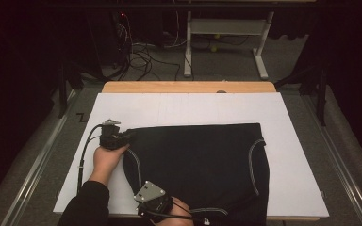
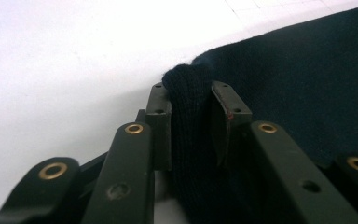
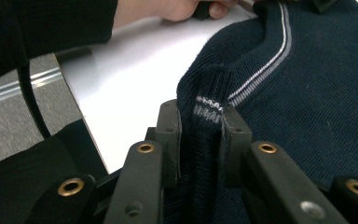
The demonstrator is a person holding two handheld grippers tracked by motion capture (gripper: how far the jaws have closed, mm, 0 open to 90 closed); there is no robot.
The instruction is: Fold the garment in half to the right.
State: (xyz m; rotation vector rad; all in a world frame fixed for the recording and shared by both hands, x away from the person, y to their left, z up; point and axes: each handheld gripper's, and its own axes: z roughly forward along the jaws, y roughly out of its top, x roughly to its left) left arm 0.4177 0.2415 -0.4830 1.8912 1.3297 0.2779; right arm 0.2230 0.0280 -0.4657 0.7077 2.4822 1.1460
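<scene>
Folding looks like the step in hand: the dark sweater (image 1: 198, 169) lies flat on the white surface (image 1: 188, 108), spread from the centre toward 5 o'clock, its near hem hanging off the front edge. The left gripper (image 1: 122, 138) at 9 o'clock has its jaws pinching a bunched corner of the knit, seen clearly in the left gripper view (image 2: 189, 109). The right gripper (image 1: 156, 203) at 6 o'clock has its jaws pressed onto a ribbed, grey-striped edge (image 3: 205, 116). To do this well, I would lift both corners together and level, just clear of the surface, keeping the edge between them taut so no slack sags. Carry them across toward 3 o'clock in one even sweep, then lay the edge down square on the far side before releasing.
</scene>
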